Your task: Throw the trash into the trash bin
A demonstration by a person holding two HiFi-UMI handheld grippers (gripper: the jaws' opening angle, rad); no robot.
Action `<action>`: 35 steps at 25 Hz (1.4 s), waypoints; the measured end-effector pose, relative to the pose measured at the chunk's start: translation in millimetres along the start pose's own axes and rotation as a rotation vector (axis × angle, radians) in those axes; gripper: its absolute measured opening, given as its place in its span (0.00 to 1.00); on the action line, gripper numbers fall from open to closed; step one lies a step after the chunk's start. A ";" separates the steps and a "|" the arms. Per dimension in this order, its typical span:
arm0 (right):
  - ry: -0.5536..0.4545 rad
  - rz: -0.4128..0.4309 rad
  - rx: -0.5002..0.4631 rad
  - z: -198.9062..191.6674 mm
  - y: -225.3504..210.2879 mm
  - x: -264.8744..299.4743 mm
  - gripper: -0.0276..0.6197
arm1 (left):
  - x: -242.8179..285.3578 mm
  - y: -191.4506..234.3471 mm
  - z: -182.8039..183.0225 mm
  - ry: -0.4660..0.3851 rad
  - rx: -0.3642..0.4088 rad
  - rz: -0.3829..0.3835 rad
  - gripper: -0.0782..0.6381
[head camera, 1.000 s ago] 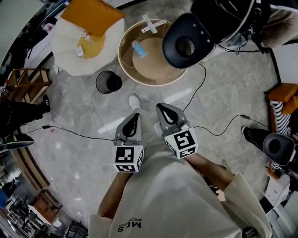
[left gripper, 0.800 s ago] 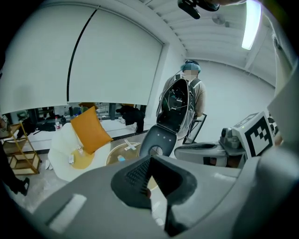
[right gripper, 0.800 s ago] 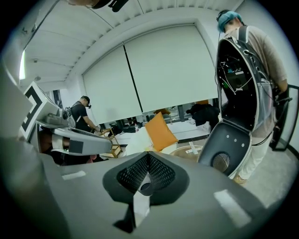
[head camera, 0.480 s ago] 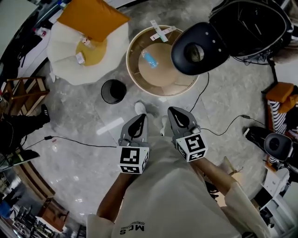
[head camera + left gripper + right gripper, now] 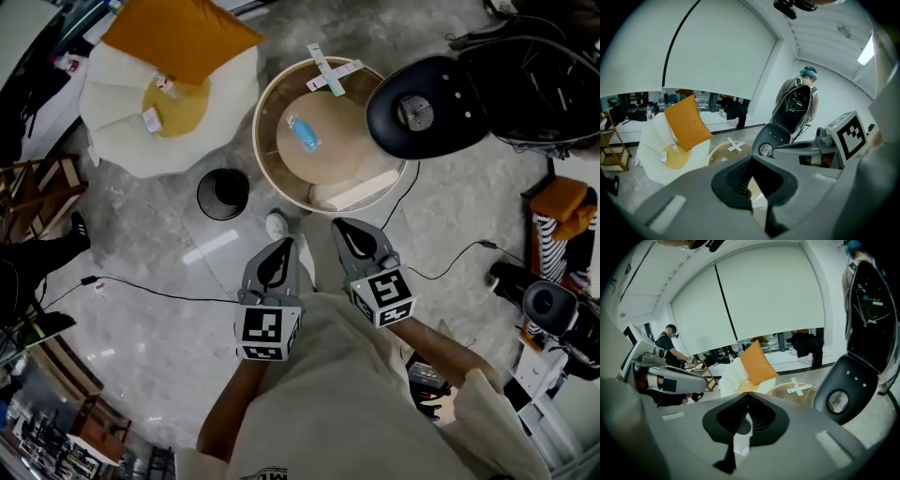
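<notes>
L gripper [image 5: 278,251] & R gripper [image 5: 345,231] were both pressed shut, empty. Blue wrapper [image 5: 303,133] lay on table [image 5: 258,138], ahead btw them, prob. R slightly nearer, long axis roughly fwd. Bin [image 5: 223,193] stood on floor, ahead-left of L.

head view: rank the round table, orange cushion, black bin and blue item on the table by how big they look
1. round table
2. orange cushion, partly cut off at the top edge
3. black bin
4. blue item

Open floor [image 5: 141,328] up to trash bin [image 5: 223,193], close between armchair [image 5: 112,141] and round table [image 5: 259,131]
</notes>
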State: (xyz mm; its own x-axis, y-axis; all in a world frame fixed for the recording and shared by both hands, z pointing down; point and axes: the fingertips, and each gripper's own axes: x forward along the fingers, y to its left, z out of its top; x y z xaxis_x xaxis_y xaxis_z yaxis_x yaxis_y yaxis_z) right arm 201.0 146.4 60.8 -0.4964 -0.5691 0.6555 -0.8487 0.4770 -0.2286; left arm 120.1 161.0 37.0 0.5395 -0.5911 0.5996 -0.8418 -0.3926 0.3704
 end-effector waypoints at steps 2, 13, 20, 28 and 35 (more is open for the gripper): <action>0.025 0.026 0.007 -0.7 -14.9 17.7 0.07 | 17.6 3.3 5.1 0.006 -0.013 0.014 0.11; 0.094 0.059 -0.025 -13.2 -101.1 123.9 0.23 | 130.8 42.7 -7.5 0.037 -0.131 0.145 0.11; 0.180 0.036 -0.067 -65.8 -129.3 179.3 0.35 | 168.0 67.5 -43.8 0.052 -0.220 0.210 0.11; 0.237 0.003 -0.041 -116.4 -167.7 244.1 0.37 | 211.9 92.3 -81.8 0.052 -0.216 0.227 0.11; 0.274 -0.002 -0.073 -151.1 -182.4 296.6 0.38 | 241.4 113.0 -116.1 0.063 -0.261 0.252 0.11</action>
State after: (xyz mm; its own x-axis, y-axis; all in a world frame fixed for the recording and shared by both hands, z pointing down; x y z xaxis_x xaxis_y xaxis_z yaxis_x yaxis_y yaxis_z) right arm 236.2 -8.2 405.6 -0.4183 -0.3722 0.8286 -0.8292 0.5288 -0.1810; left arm 153.3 55.7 306.0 0.3190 -0.5990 0.7345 -0.9285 -0.0422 0.3688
